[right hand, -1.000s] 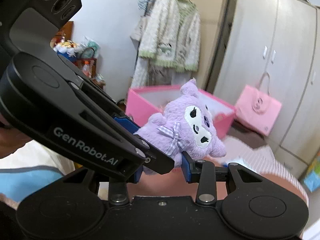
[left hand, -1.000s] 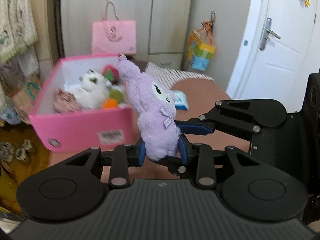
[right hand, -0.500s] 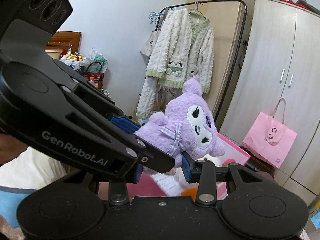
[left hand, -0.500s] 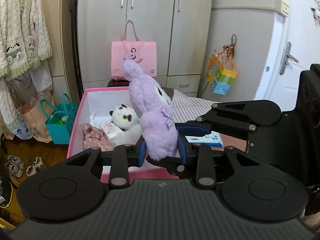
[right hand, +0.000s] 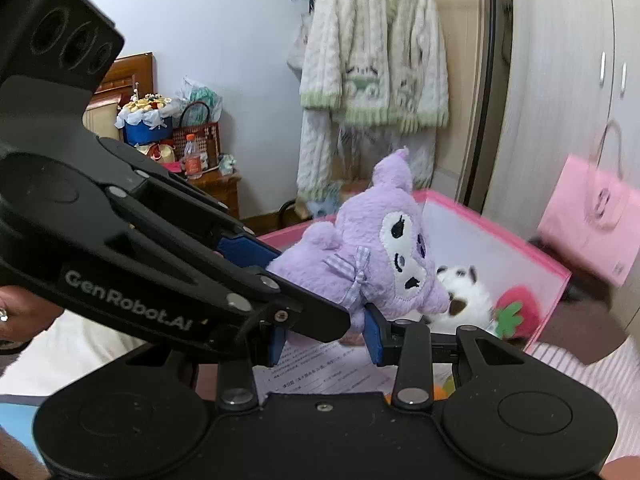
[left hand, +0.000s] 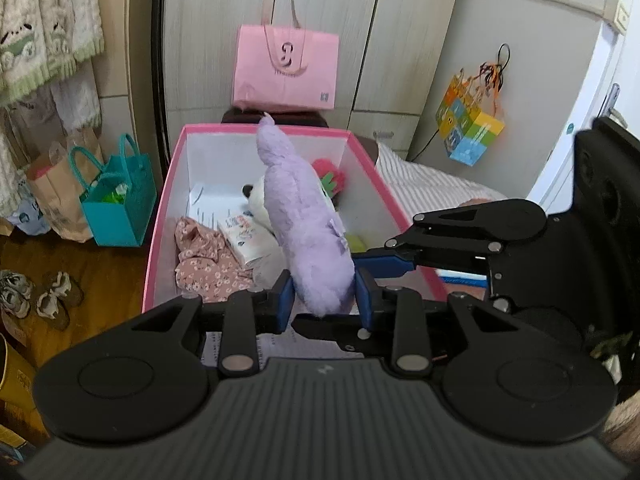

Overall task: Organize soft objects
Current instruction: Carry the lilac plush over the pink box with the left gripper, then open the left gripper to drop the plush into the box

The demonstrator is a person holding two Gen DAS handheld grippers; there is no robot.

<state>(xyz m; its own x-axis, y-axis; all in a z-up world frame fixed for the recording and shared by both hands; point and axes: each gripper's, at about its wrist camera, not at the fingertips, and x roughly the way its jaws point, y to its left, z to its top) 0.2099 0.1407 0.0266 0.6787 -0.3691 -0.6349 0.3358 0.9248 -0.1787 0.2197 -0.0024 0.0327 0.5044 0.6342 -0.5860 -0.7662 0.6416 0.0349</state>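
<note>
Currently both grippers clamped on purple plush (left hand: 308, 240): left gripper (left hand: 323, 298) pinching its base, right gripper (right hand: 324, 338) gripping from 3 o'clock. Held over pink box (left hand: 160, 224), plush head tilted toward 12 o'clock. Inside box: panda (right hand: 464, 296), strawberry (right hand: 516, 312), floral cloth (left hand: 208, 264).

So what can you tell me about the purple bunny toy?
The purple plush toy is fuzzy lilac, with a pointed ear, a white stitched face with dark eyes and a small checked bow at its neck. It looks soft and squashy. Both tools hold it: the left tool pinches its bottom end and the right tool clamps its body. It leans tilted above the open pink box, over the white plush cat and strawberry plush inside.
</note>
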